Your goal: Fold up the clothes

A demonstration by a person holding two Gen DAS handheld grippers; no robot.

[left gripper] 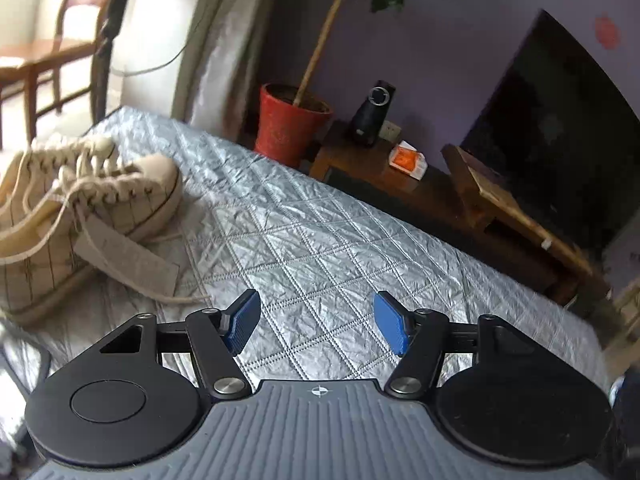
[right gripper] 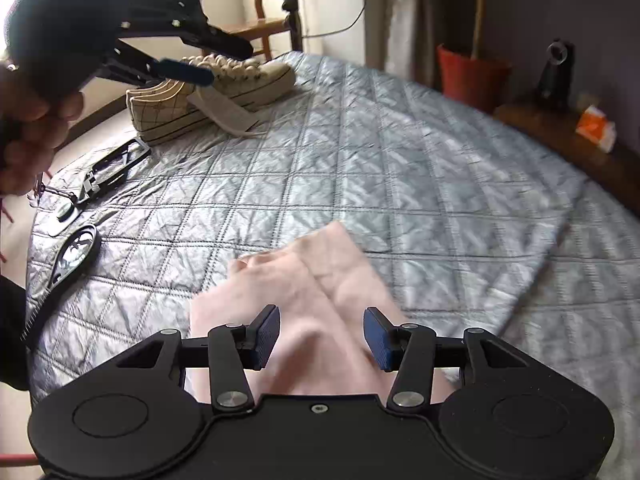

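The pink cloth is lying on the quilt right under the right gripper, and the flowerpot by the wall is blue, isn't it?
Not quite. The flowerpot by the wall is red, not blue; the left wrist view shows it clearly. The rest holds: the pink cloth lies on the quilt right under the right gripper.

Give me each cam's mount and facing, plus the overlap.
Left wrist: on left gripper, open above the quilted cover, facing sneakers and red pot; only its fingers show.
Right wrist: on right gripper, open over pink garment; a hand holding the left gripper shows.
Shared: sneakers, red pot, cover.
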